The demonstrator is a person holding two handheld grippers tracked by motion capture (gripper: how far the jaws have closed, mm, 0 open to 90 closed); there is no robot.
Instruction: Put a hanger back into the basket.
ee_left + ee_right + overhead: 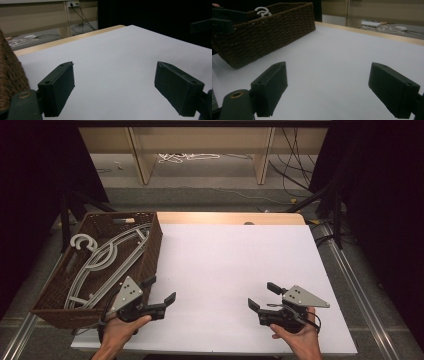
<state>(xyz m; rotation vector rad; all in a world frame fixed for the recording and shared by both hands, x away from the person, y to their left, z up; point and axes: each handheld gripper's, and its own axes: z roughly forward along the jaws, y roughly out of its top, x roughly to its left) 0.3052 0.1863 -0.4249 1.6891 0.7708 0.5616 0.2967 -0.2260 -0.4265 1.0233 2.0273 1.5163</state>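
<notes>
**Hangers wait in the basket, both grippers empty**

The white bench (240, 285) is bare across its middle. At its left edge sits a dark woven basket (150, 251), tilted slightly, holding several grey plastic hangers (107, 257), one hook (82, 241) poking over the far rim. They are probably light, stiff and a little slick (and liable to tangle), so a straight shoulder bar looks the best hold. The left gripper (161, 290) hovers just beside the basket, jaws wide; the right gripper (262, 296) is well apart, jaws also wide. No readable writing anywhere.
</notes>
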